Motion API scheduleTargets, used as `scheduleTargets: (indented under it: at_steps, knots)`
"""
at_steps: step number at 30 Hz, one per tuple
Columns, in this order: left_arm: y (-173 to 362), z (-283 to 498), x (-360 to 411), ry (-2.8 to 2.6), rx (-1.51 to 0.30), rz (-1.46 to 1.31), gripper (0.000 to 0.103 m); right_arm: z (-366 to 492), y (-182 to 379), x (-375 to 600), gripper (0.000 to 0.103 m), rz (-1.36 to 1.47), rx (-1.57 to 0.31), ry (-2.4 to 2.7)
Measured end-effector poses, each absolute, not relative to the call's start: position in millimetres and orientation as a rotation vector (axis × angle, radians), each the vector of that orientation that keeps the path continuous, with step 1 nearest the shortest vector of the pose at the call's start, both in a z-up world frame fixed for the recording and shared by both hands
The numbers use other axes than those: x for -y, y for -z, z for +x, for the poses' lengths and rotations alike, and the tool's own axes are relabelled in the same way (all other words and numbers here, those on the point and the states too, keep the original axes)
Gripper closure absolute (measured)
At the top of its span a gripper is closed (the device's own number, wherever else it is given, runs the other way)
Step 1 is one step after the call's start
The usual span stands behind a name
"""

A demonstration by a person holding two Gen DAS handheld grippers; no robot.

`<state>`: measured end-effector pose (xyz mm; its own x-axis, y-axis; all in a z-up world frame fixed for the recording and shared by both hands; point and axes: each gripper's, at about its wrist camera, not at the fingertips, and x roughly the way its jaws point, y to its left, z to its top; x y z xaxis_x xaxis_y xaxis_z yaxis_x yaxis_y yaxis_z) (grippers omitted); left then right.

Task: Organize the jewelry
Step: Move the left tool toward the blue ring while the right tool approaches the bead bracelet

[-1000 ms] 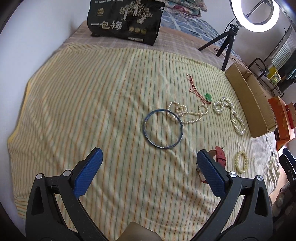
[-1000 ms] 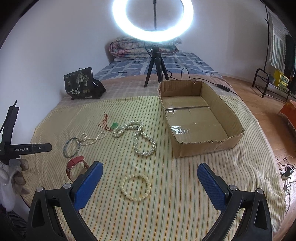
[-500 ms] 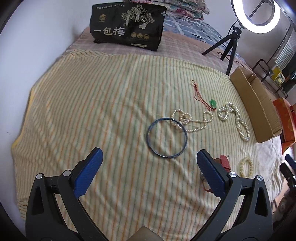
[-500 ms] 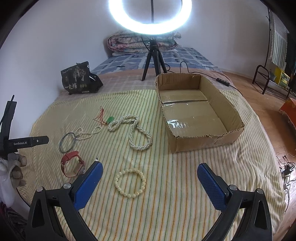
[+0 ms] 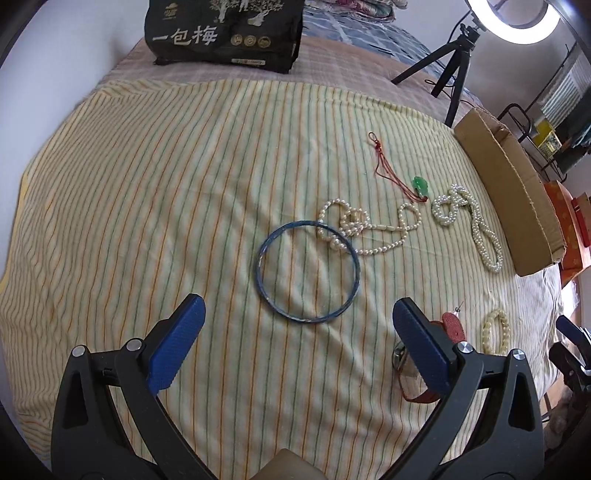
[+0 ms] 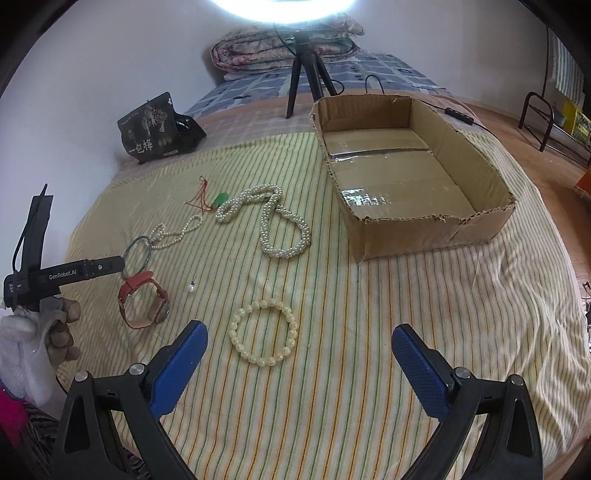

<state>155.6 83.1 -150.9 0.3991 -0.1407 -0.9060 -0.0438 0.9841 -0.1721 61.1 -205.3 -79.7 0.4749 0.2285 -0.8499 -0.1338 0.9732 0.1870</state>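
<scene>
Jewelry lies spread on a striped cloth. A blue bangle (image 5: 308,271) sits just ahead of my open left gripper (image 5: 297,339), with a thin pearl strand (image 5: 364,229) touching its far rim. A cream bead bracelet (image 6: 263,332) lies just ahead of my open right gripper (image 6: 299,363), slightly left of centre. A red-strap watch (image 6: 144,302) lies left of it, with a small pearl earring (image 6: 191,287) nearby. Farther off are a thick pearl necklace (image 6: 273,225) and a green pendant on red cord (image 6: 218,199). The cardboard box (image 6: 432,229) stands empty at the right.
A black snack bag (image 5: 225,33) stands at the cloth's far edge. A ring light on a tripod (image 6: 306,77) is behind the box. A gloved hand (image 6: 44,332) holds the left gripper at the left. A folded quilt (image 6: 284,51) lies at the back.
Both grippers have moved forward and lower toward the cloth. The bangle now sits closer to the left gripper and the bead bracelet closer to the right one. Nothing has been picked up.
</scene>
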Motion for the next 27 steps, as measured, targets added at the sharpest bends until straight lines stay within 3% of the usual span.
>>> scheduleTargets:
  at_steps: [22,27]
  knots:
    - [179,179,-69,0.043,-1.190,-0.097,0.000,78,108,179,0.002,-0.054,-1.113,-0.260]
    - [186,183,-73,0.020,-1.187,-0.093,0.000,84,114,190,0.002,0.019,-1.151,-0.240]
